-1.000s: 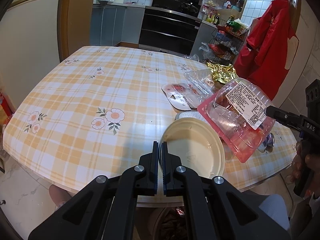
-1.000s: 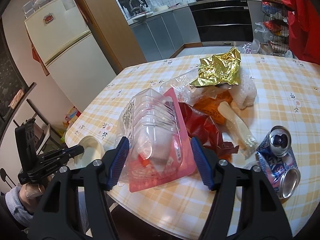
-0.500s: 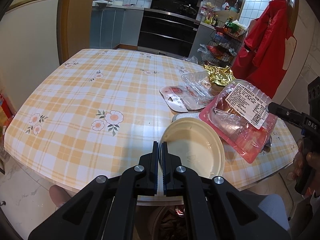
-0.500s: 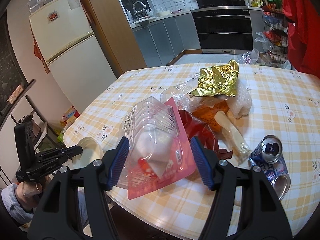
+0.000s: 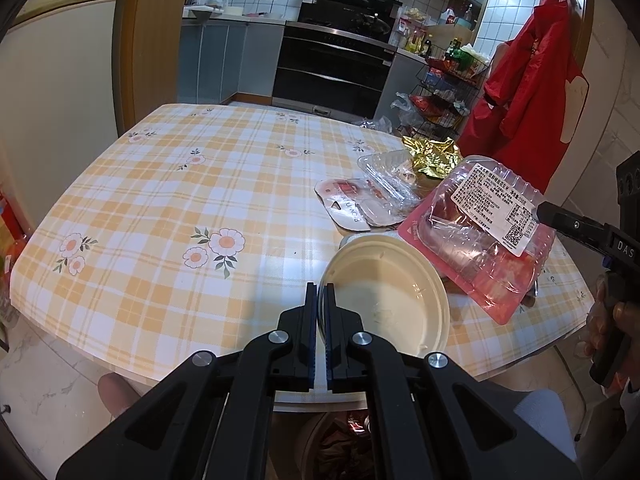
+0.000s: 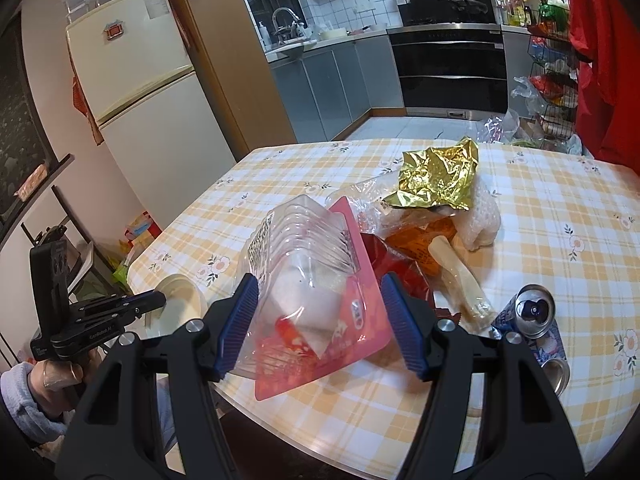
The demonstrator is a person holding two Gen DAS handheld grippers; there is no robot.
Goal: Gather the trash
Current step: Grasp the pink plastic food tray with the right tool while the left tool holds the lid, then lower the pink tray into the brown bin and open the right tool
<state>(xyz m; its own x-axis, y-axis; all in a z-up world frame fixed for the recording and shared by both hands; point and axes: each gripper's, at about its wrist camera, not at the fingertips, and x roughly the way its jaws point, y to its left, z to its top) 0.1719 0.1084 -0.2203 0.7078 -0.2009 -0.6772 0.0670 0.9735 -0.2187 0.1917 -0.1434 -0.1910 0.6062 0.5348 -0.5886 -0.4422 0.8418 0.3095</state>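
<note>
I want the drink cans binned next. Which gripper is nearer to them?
Right. The right gripper, shut on a clear tray, is just left of the cans. The left gripper holds a bowl at the table's far left edge.

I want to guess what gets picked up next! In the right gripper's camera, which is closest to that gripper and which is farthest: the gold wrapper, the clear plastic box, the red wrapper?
1. Clear plastic box, between the right gripper jaws.
2. Red wrapper, just behind the box.
3. Gold wrapper, farther back, atop the pile.
</note>
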